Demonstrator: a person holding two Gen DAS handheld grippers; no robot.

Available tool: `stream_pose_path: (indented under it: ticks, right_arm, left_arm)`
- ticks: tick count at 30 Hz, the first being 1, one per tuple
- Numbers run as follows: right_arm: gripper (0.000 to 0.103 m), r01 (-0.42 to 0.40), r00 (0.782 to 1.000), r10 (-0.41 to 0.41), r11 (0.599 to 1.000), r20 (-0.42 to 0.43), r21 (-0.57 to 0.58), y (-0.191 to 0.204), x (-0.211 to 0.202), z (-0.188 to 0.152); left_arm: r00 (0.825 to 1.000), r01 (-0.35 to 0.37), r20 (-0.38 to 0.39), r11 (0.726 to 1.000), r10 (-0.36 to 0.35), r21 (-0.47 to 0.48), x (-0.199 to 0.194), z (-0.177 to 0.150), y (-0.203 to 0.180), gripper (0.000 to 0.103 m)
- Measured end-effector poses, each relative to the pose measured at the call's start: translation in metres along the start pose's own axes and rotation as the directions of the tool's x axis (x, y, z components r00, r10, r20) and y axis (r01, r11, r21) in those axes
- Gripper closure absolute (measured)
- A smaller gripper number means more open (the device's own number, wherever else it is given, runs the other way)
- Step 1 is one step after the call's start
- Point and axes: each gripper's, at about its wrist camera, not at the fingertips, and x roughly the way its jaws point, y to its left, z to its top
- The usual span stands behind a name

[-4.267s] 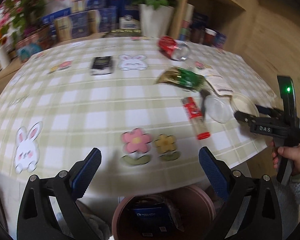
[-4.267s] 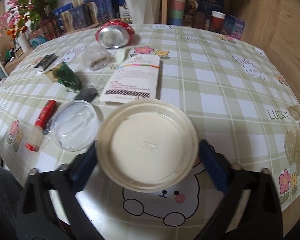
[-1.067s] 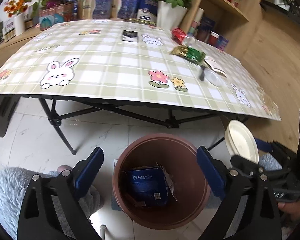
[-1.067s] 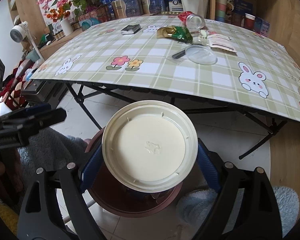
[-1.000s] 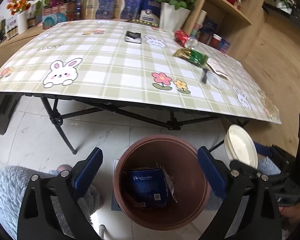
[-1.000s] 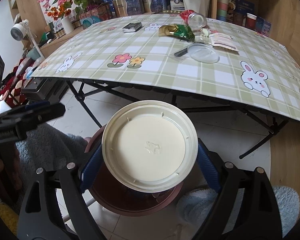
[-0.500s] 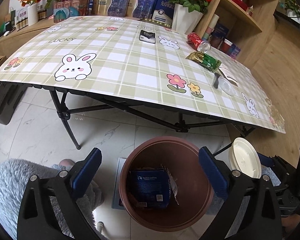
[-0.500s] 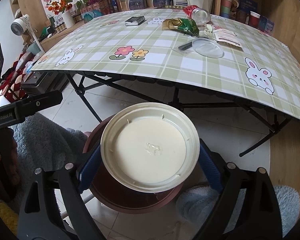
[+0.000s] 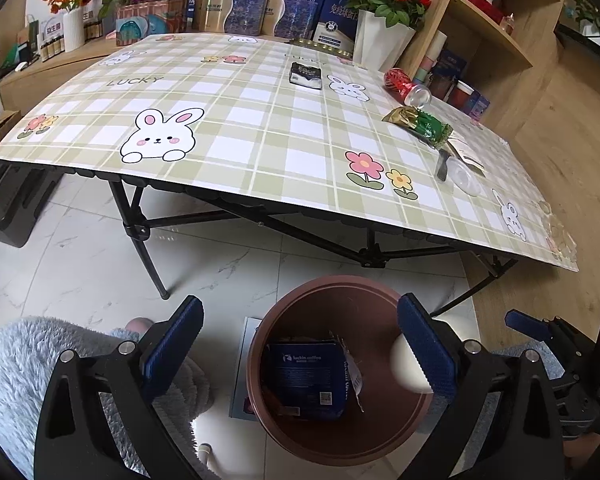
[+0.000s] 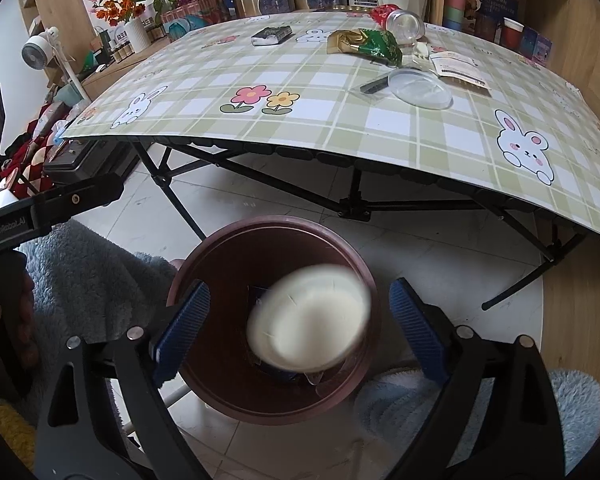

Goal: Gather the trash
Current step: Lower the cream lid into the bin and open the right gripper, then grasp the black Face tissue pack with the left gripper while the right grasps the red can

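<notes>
1. Right gripper (image 10: pixel 298 330): fingers spread wide and empty, poised above the brown bin (image 10: pixel 220 384), which stands on the tiled floor in front of the desk (image 10: pixel 340 120).
2. Cream round lid (image 10: pixel 308 318): blurred, free of both blue pads, over the bin's mouth between the right fingers. In the left wrist view it shows only as a pale blur (image 9: pixel 406 364) at the bin's right rim.
3. Left gripper (image 9: pixel 298 354): fingers wide apart, nothing between them; also directed at the bin (image 9: pixel 300 436), which sits between the pads.
4. Bin contents: a dark blue coffee box (image 9: pixel 306 380) and a crumpled paper slip beside it.
5. On the desk: clear plastic lid (image 10: pixel 420 89), green-and-gold wrapper (image 10: pixel 366 46), red can lying on its side (image 10: pixel 398 20), white printed packet (image 10: pixel 460 68), small black-and-white pack (image 10: pixel 271 36).
6. Lid and wrapper lie near each other on the desk's right part; the pack is well apart, farther left.
</notes>
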Motion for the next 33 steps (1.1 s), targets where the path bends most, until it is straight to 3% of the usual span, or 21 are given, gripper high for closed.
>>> stream_pose_path:
  ticks: [13, 20, 25, 33]
  right_arm:
    - [0.012, -0.005, 1.000, 0.005, 1.000, -0.012, 0.029, -0.006, 0.005, 0.000]
    - [0.012, 0.022, 0.999, -0.024, 0.999, 0.042, 0.043, -0.023, -0.005, 0.016]
    - [0.012, 0.079, 0.994, -0.081, 0.997, 0.080, 0.022, -0.041, -0.011, 0.039]
    - [0.012, 0.097, 0.985, -0.107, 0.992, 0.136, 0.080, -0.087, -0.010, 0.105]
  left_arm:
    - [1.000, 0.001, -0.019, 1.000, -0.001, -0.005, 0.006, 0.000, 0.002, 0.008]
    - [1.000, 0.004, 0.002, 1.000, -0.004, -0.018, 0.001, 0.010, 0.005, 0.008]
    - [1.000, 0.011, 0.020, 1.000, -0.011, 0.004, 0.002, 0.046, 0.008, 0.008]
    - [0.998, 0.020, 0.053, 0.996, -0.024, 0.090, 0.039, 0.153, -0.006, 0.008]
